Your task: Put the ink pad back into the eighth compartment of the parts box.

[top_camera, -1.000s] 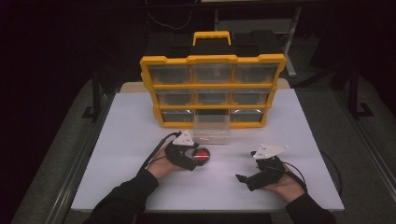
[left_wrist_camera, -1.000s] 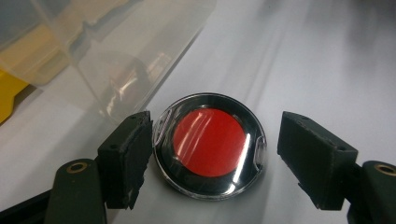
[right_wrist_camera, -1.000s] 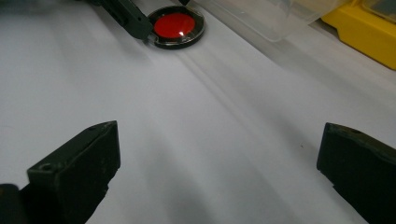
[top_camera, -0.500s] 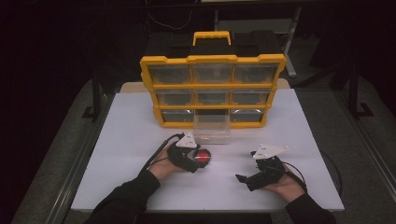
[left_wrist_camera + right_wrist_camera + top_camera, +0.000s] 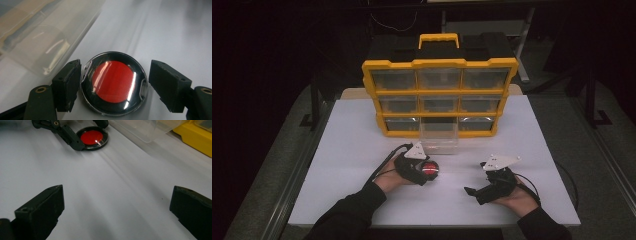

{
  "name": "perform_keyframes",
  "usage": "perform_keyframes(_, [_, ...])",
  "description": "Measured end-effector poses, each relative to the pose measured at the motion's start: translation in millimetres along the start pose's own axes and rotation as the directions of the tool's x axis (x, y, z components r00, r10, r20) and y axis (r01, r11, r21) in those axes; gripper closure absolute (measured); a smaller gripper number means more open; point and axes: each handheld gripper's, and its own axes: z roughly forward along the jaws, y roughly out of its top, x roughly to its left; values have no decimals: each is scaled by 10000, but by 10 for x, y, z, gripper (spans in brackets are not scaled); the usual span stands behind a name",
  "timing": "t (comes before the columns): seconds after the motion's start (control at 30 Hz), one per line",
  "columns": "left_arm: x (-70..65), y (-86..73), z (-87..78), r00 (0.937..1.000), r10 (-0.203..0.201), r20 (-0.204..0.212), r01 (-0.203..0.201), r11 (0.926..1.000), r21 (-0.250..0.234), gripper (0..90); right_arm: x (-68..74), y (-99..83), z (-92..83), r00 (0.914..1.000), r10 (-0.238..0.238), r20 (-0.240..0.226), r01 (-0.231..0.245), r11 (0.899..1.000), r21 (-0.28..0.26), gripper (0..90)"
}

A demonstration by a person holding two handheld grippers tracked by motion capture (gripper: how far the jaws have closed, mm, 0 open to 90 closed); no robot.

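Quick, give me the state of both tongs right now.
Left tongs: closing around the red disc, one pad touching, the other just clear.
Right tongs: open, holding nothing.

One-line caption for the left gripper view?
Left gripper jaws flank a round red-centred case on the white table, beside a clear drawer.

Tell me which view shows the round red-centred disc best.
The left gripper view: the red-centred disc sits close up, showing its black rim and glossy clear cover. The right gripper view shows it small and distant; the high view shows a red spot beside the left hand.
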Motion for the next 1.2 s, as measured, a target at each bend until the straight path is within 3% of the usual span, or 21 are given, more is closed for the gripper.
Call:
perform_keyframes(0.33, [-9,14,25,9999,138,-47,-137,9998,115,289,2,3,-2,10000,-8,-34,8,10000,-21,0])
perform_keyframes(1.2, [-2,13,-24,9998,-2,211,3,10000,-40,297,0,0,7,10000,21,-54,-21,10000,25,0])
